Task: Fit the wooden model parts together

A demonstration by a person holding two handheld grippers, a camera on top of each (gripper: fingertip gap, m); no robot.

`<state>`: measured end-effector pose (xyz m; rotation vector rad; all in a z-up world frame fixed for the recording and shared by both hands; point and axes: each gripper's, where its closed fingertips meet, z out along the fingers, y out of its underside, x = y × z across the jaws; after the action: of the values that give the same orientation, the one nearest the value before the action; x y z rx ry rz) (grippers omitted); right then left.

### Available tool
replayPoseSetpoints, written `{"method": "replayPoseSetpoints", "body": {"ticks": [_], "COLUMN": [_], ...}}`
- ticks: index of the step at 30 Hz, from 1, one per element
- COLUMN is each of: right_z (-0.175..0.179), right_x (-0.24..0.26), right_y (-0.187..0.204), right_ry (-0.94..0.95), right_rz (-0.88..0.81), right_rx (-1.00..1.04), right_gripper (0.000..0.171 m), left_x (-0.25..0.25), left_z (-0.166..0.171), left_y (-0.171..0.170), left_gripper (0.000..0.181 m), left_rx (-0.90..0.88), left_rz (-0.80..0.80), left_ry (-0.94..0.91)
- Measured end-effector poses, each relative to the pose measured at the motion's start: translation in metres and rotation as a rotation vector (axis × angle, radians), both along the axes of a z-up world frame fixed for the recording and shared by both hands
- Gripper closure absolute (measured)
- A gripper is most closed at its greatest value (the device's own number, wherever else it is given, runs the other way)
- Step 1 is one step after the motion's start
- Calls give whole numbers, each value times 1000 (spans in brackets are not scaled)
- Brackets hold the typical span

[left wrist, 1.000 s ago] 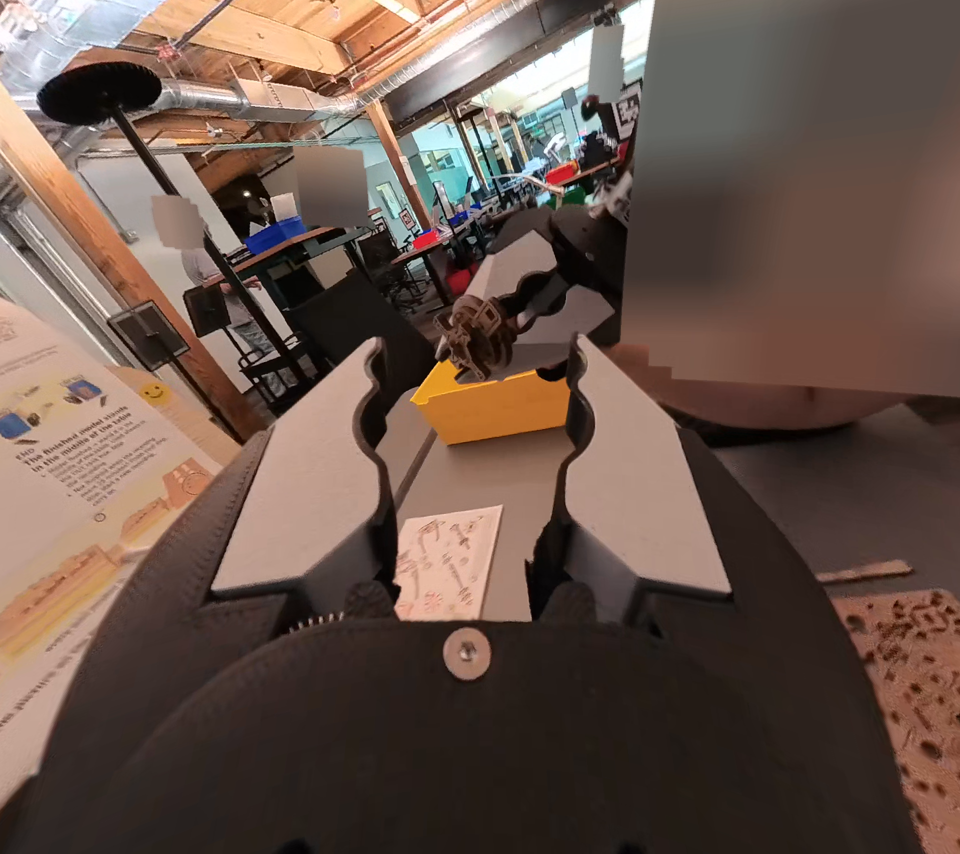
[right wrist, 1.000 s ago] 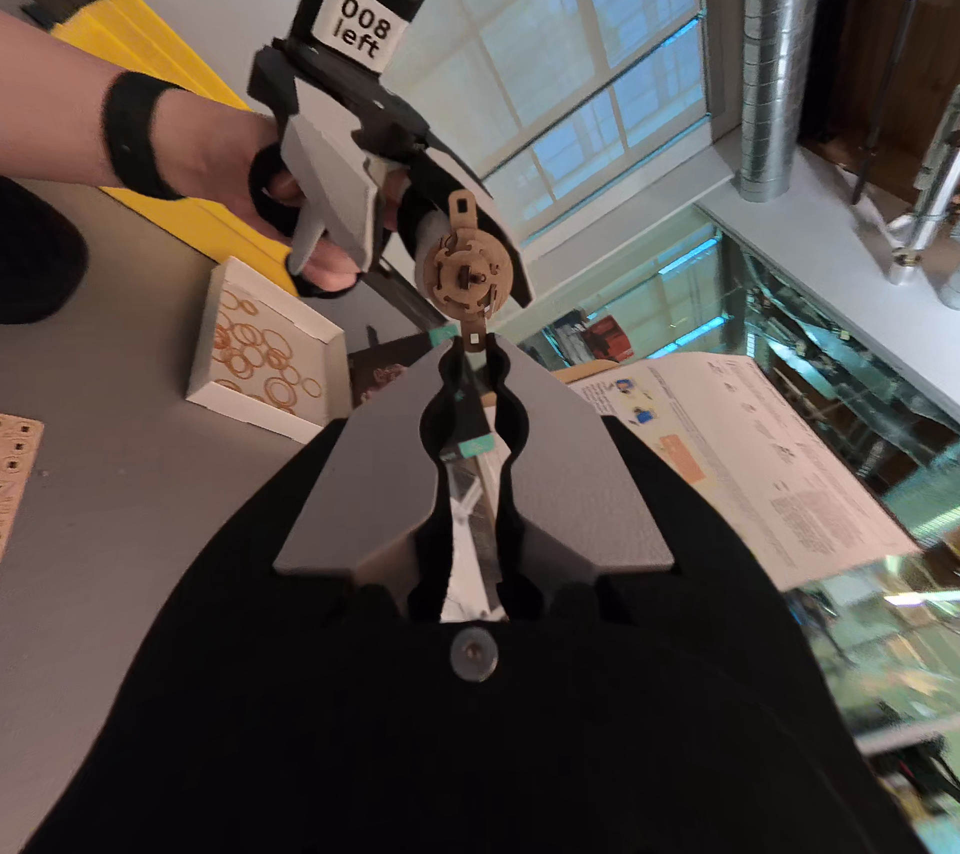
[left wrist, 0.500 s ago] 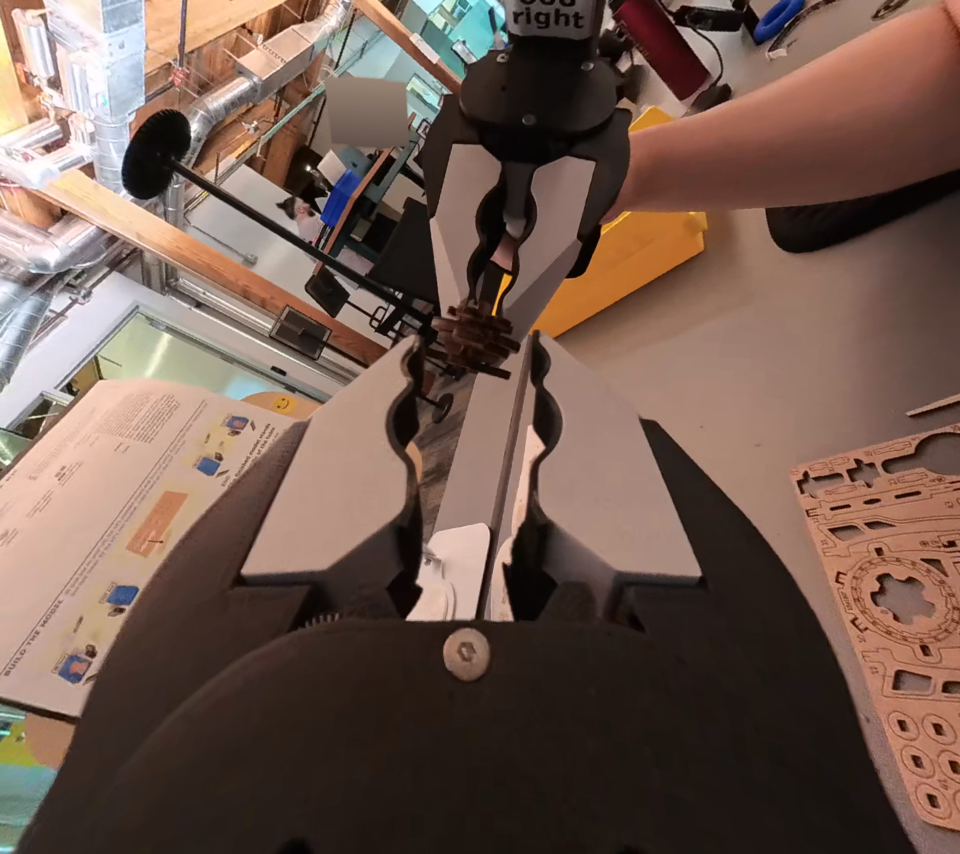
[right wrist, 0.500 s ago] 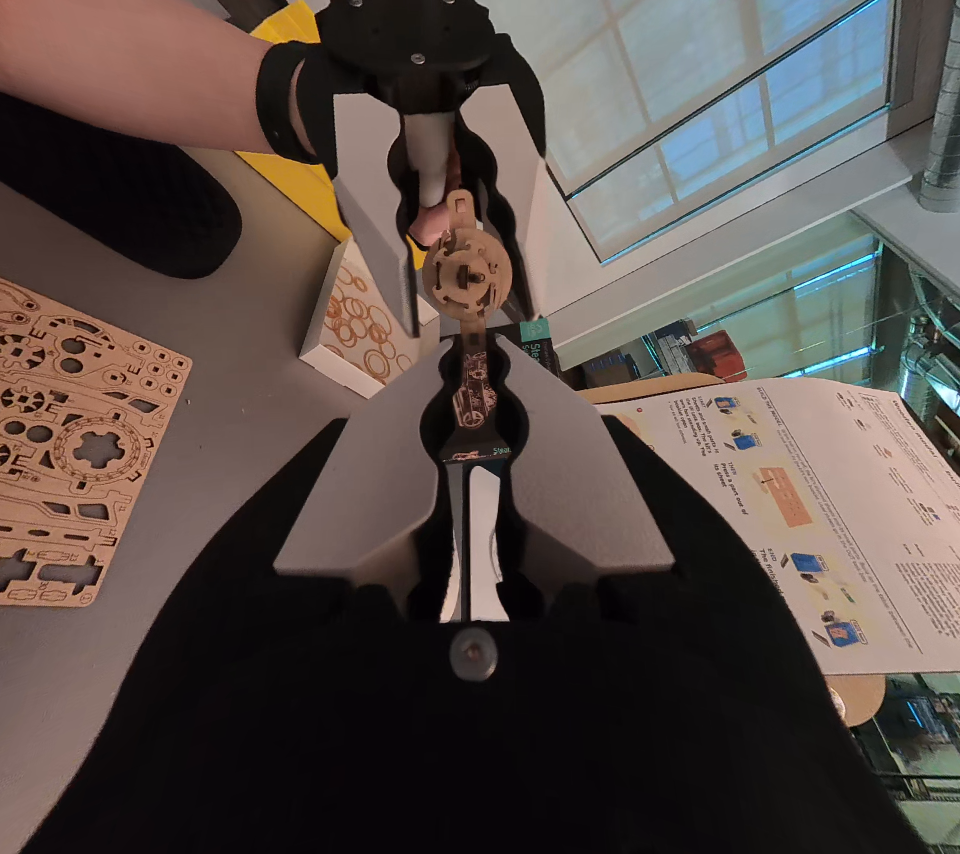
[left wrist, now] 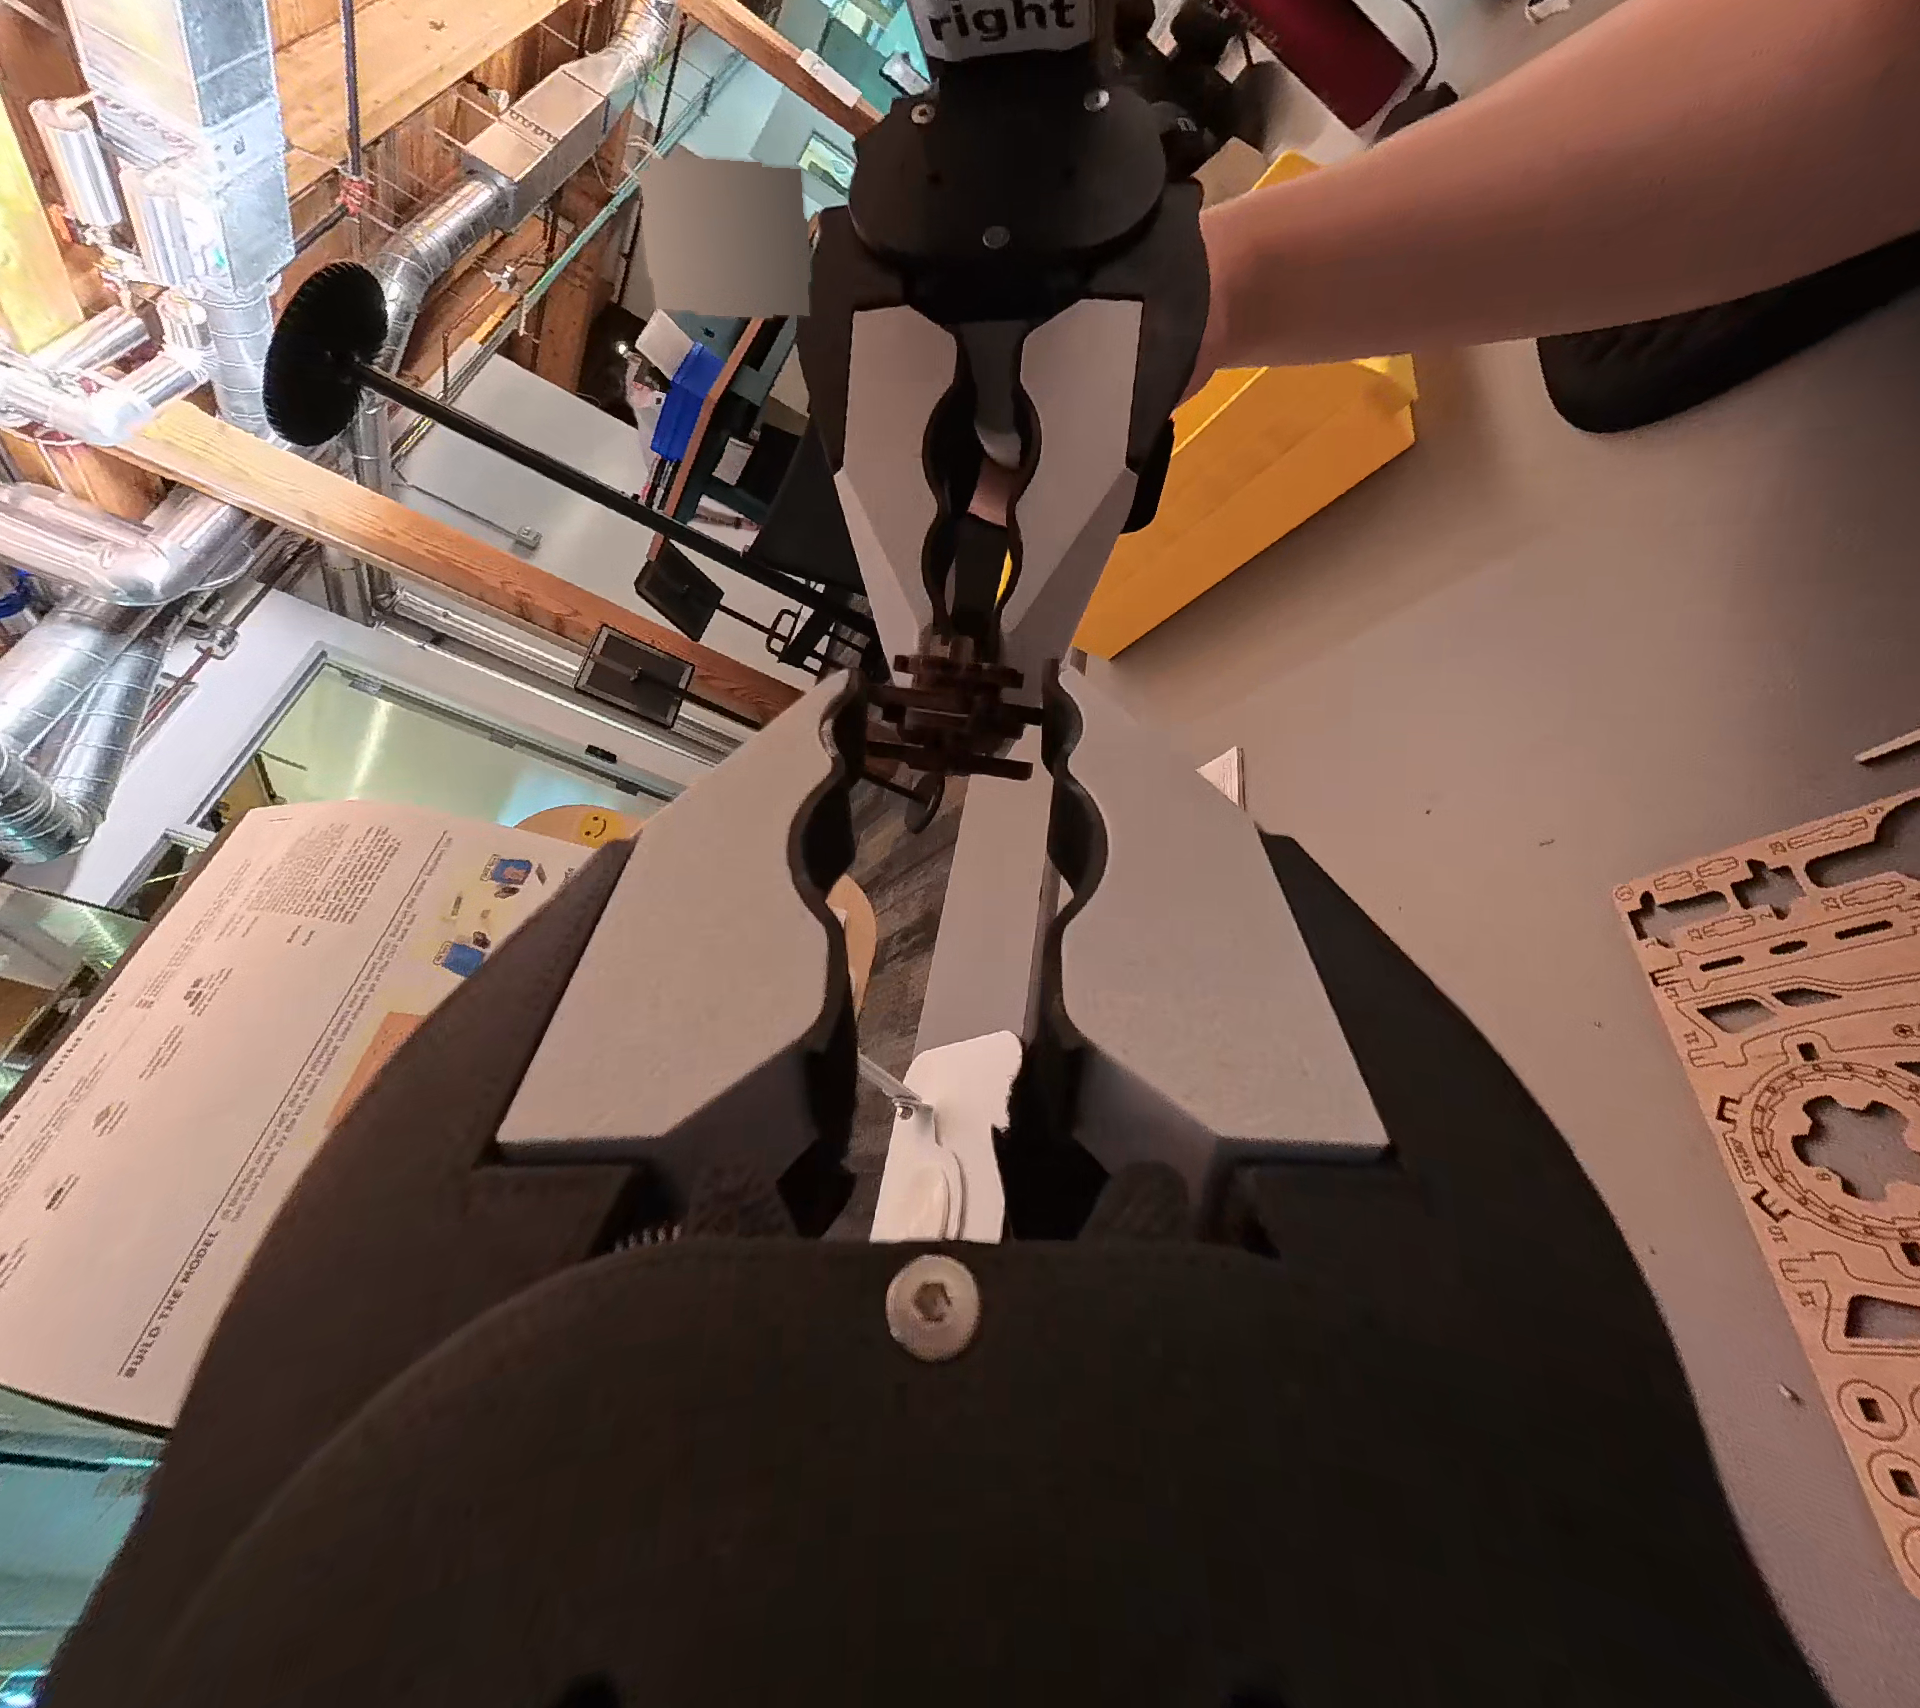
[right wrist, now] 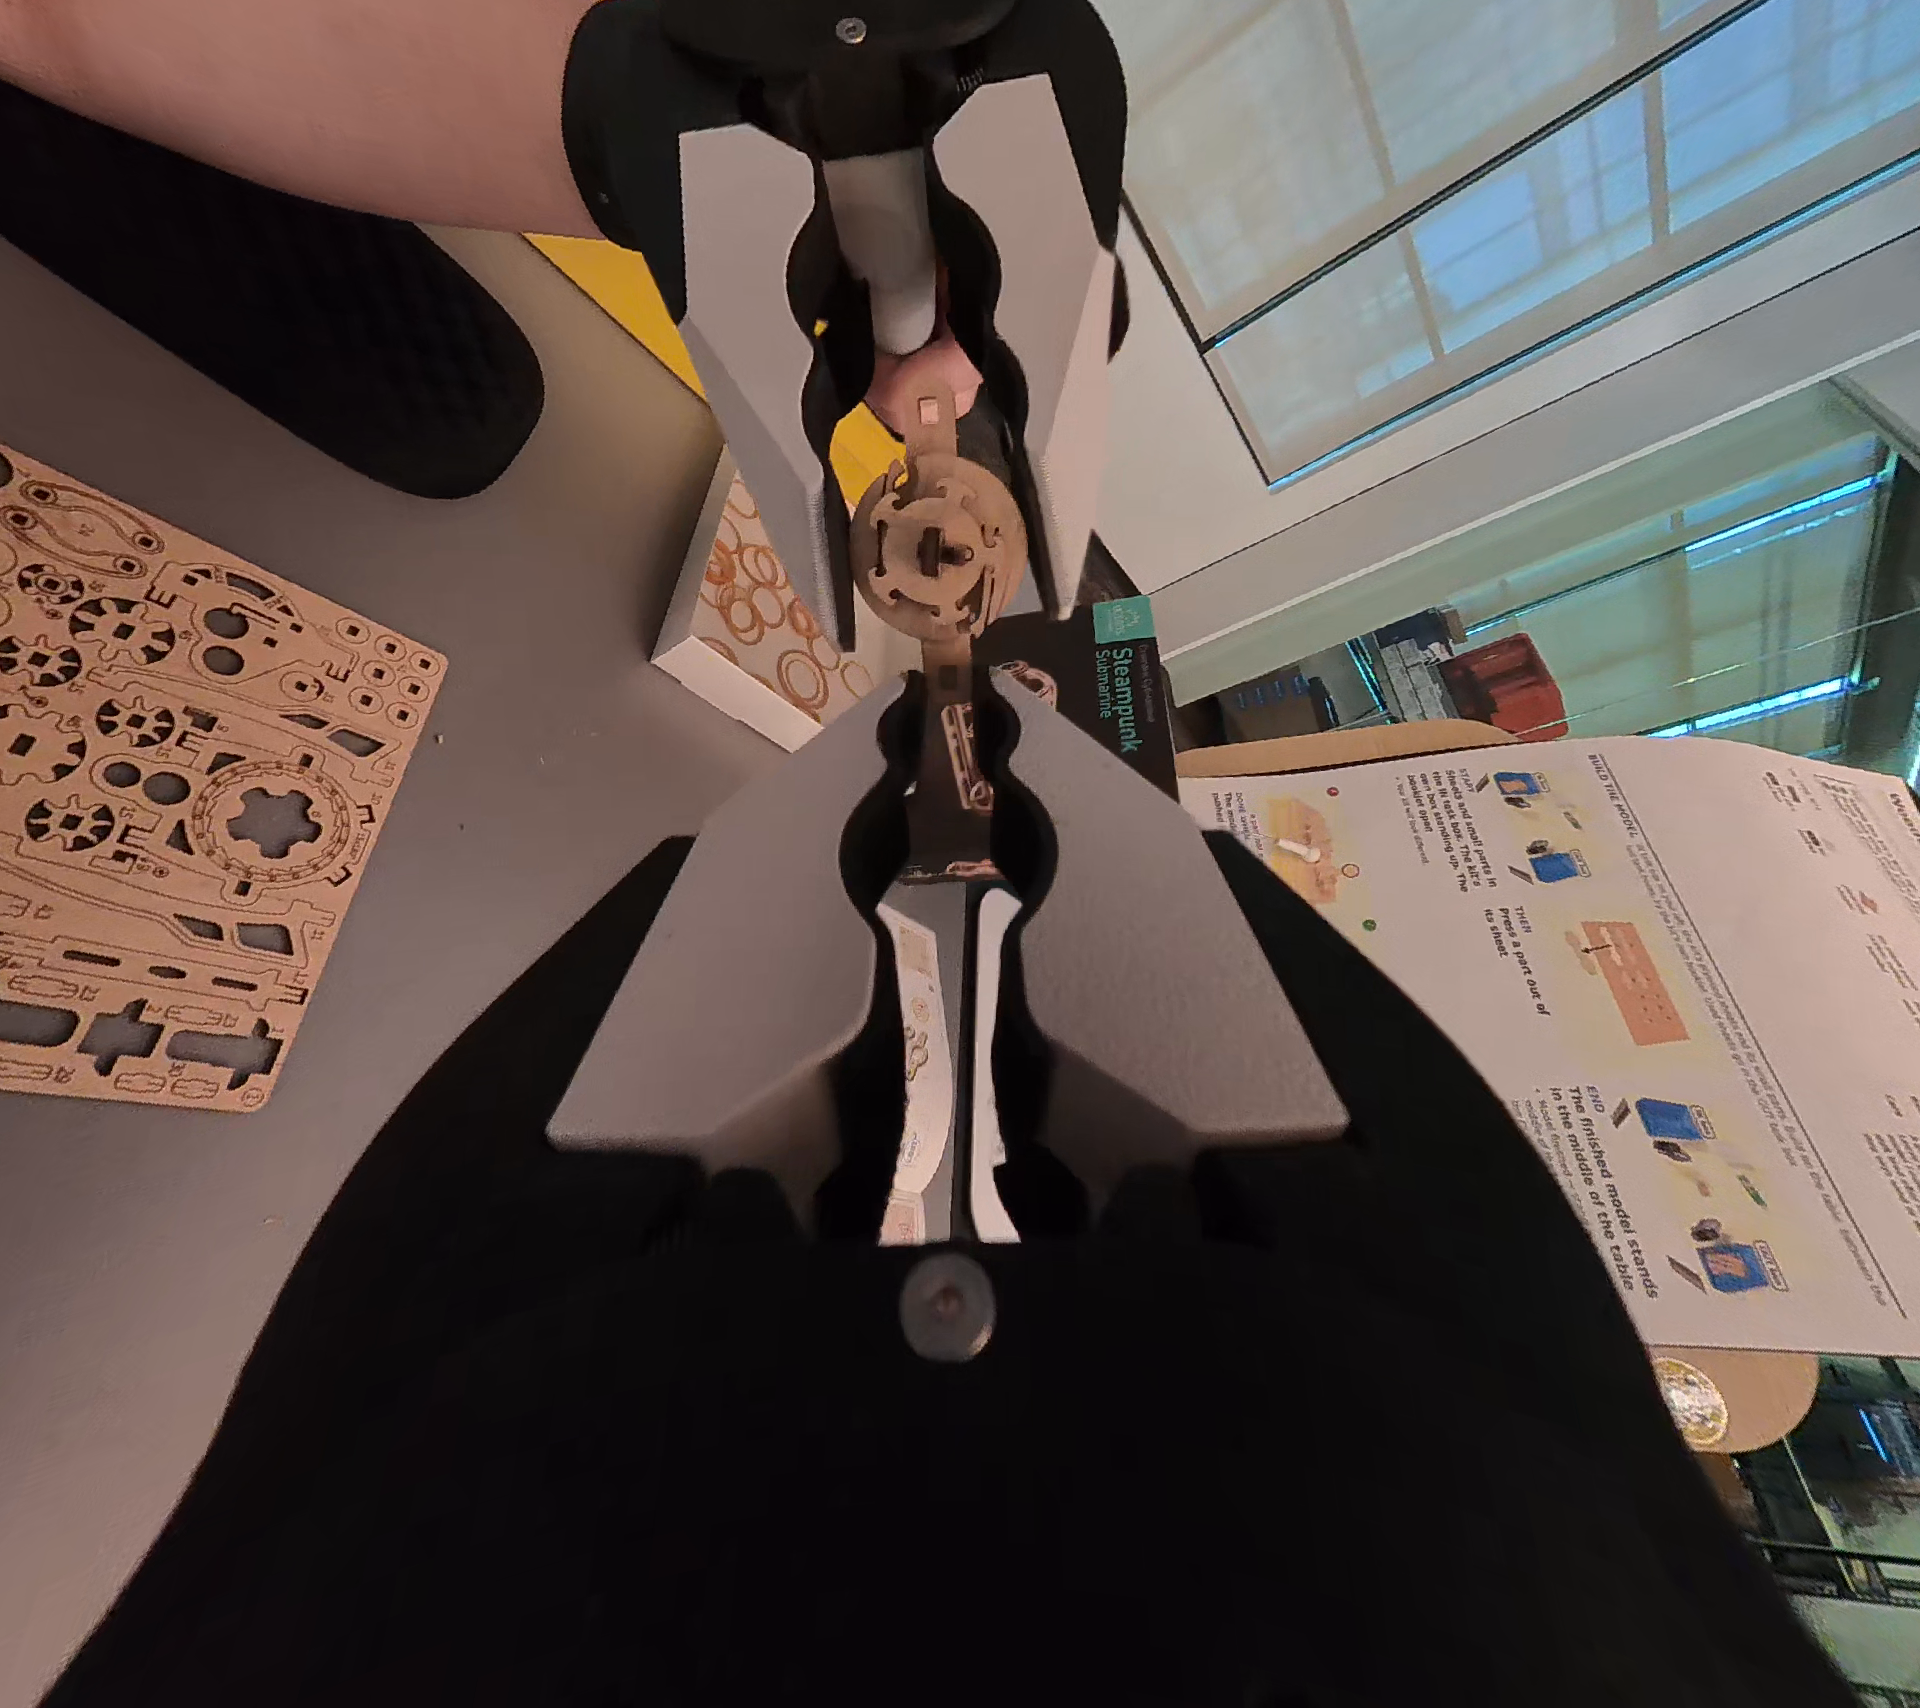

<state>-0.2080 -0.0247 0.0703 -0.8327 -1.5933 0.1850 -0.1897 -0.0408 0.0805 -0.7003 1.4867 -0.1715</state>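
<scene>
A small round wooden assembly (right wrist: 940, 552) of stacked discs with a flat stem is held in the air between both grippers. It shows edge-on in the left wrist view (left wrist: 951, 723). My right gripper (right wrist: 951, 682) is shut on the lower end of the stem. It points at me in the left wrist view (left wrist: 961, 645). My left gripper (left wrist: 948, 702) faces it, its fingers pressed on either side of the disc stack. It also shows in the right wrist view (right wrist: 951, 609). A person's hand holds each gripper.
A laser-cut wooden part sheet (right wrist: 156, 775) lies on the grey table (left wrist: 1455, 723). A white tray of rings (right wrist: 748, 619), a yellow bin (left wrist: 1247, 484), a dark kit box (right wrist: 1101, 702), a black pad (right wrist: 260, 308) and a printed instruction sheet (right wrist: 1610, 983) surround it.
My left gripper swung round to face the right gripper, moved up to the wooden assembly and its fingers narrowed onto the disc stack. The right gripper kept its hold on the stem.
</scene>
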Motion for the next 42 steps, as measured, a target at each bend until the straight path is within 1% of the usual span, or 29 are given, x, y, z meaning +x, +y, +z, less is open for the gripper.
{"method": "replayPoseSetpoints", "body": {"ticks": [8,11,16,42], "right_z": [1,4,10,9], "right_x": [1,1,4,8], "right_y": [3,5,8,22], "right_ry": [12,32,65,116], "right_rz": [-4,-17,-28,-46], "right_rx": [10,29,40,-27], "right_gripper": [164,160,157,150], "left_x": [-1,-2,-5,-16], "left_z": [-1,0,2,4], "left_y": [3,4,8,31], "left_gripper": [151,151,151,151], "left_rx": [21,32,45,50], "left_rz": [2,12,36,107], "left_ry": [-5,-6,-8,-32]}}
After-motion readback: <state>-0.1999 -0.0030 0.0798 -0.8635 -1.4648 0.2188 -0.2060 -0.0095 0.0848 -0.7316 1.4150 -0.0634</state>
